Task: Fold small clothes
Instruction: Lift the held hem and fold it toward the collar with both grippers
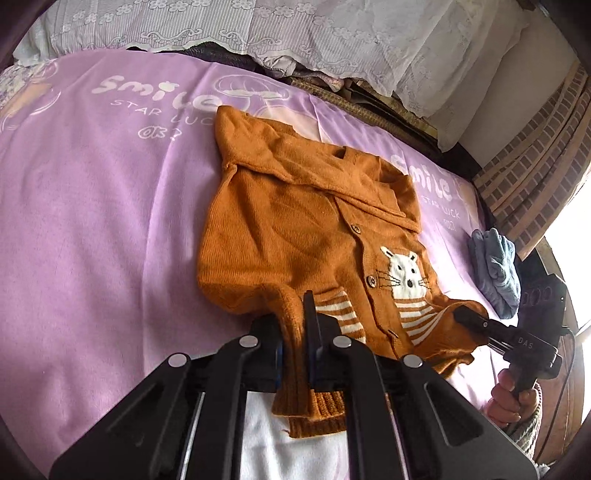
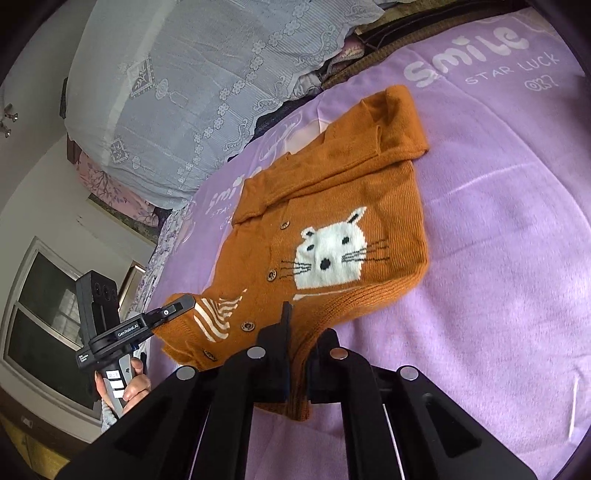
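Observation:
A small orange knitted cardigan (image 1: 295, 236) with a white cat face, stripes and wooden buttons lies on the purple bedspread (image 1: 92, 221), sleeves folded across its chest. My left gripper (image 1: 295, 332) is shut on the cardigan's ribbed bottom hem at its left corner and lifts it off the bed. My right gripper (image 2: 303, 343) is shut on the hem at the other bottom corner of the cardigan (image 2: 332, 229). Each gripper shows in the other's view, the right one (image 1: 469, 317) and the left one (image 2: 184, 302), both pinching the hem.
The purple bedspread (image 2: 498, 258) has white "Smile" lettering. A crumpled blue-grey garment (image 1: 495, 266) lies at its right edge. White lace-covered pillows (image 1: 258, 26) stand at the far side. A window (image 2: 40, 314) is at the left.

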The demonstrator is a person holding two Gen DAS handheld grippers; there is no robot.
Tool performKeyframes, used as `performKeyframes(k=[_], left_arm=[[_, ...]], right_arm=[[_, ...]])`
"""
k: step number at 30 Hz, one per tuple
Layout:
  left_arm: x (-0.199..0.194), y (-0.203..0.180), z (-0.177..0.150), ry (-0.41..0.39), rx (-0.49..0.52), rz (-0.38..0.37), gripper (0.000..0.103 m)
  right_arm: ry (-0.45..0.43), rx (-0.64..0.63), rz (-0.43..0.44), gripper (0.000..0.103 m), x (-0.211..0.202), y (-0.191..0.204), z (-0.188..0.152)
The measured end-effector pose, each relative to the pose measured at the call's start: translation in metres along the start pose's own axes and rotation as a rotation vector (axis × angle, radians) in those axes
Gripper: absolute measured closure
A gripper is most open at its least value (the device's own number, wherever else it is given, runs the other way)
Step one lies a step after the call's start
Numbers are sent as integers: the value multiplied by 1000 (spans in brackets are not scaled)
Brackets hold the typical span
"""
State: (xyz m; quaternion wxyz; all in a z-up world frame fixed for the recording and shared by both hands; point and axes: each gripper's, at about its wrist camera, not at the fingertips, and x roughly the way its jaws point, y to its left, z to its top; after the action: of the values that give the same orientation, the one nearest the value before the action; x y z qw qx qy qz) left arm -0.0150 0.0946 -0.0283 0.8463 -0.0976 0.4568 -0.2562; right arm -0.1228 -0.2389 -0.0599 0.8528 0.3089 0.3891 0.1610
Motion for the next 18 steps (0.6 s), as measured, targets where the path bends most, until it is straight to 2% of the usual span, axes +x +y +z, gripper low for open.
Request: performKeyframes(k=[18], left_arm=[[26,-6,65,-31,3,52,95]], right_arm=[[-34,29,-18,97,33,-5,67]])
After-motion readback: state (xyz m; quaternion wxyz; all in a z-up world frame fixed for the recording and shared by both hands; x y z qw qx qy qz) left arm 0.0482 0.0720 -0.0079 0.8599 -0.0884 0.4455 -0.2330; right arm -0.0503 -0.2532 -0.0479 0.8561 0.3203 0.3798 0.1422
